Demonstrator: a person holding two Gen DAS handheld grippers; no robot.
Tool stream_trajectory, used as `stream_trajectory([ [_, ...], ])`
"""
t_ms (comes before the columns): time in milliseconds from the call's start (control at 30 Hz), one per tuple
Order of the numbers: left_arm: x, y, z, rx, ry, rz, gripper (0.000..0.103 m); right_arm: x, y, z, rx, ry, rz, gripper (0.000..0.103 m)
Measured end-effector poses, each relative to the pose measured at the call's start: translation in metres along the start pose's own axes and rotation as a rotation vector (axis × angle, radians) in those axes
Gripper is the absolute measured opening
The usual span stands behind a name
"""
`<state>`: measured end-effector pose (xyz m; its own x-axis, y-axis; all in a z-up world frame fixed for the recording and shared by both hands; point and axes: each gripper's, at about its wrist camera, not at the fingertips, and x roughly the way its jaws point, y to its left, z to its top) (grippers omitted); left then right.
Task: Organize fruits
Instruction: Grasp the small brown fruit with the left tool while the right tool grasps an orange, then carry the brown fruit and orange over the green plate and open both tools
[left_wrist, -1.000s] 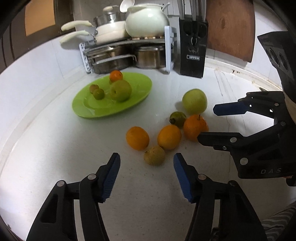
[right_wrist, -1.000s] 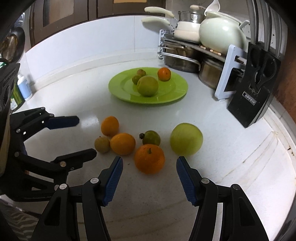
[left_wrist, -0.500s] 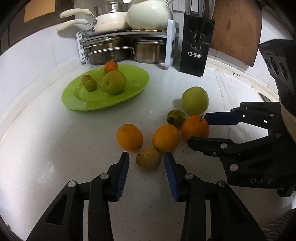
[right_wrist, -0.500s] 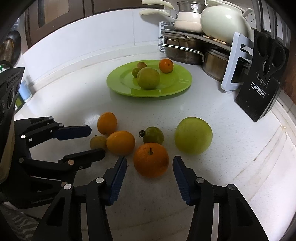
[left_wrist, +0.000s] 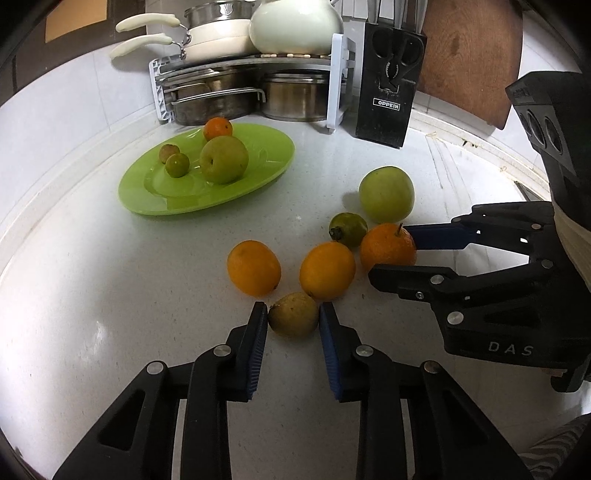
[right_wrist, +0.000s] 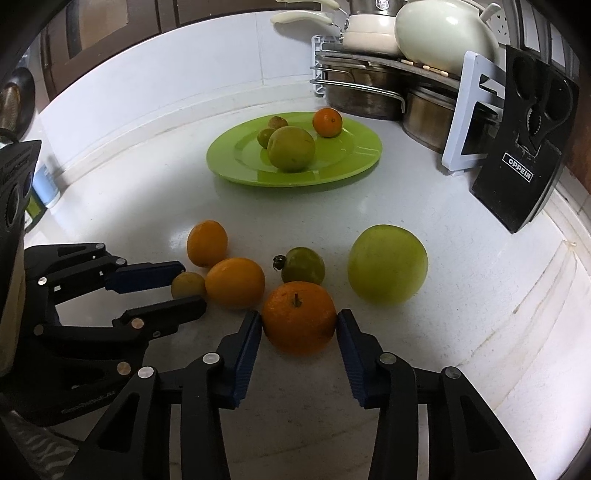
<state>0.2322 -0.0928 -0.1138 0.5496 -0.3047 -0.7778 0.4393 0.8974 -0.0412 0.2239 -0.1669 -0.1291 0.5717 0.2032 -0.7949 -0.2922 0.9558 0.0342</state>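
Near the round green plastic plate (left_wrist: 258, 177), the left gripper (left_wrist: 293, 319) is clamping the small yellow-brown fruit (left_wrist: 293, 314). The right gripper (right_wrist: 299, 328) is pinching the stemmed orange (right_wrist: 298, 317), 2 grasps likely readying both for plating.

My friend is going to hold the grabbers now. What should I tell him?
Left gripper: closed around the small brownish fruit, which sits on the counter.
Right gripper: closed around the stemmed orange, also on the counter.
Done: four fruits are on the green plate.
Left: carry these two to the plate, then the two oranges, the dark green fruit and the big green apple.
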Motion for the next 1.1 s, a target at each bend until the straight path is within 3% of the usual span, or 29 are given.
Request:
stream_trajectory([
  [600,-0.022,0.001,0.000,-0.021,-0.048,0.014,0.029,-0.016,0.003,-0.004,0.010,-0.020,0.002,0.043],
  [1100,-0.063,0.005,0.017,-0.018,-0.139,0.045,0.029,-0.054,0.012,0.015,0.011,-0.127,-0.014,0.043],
])
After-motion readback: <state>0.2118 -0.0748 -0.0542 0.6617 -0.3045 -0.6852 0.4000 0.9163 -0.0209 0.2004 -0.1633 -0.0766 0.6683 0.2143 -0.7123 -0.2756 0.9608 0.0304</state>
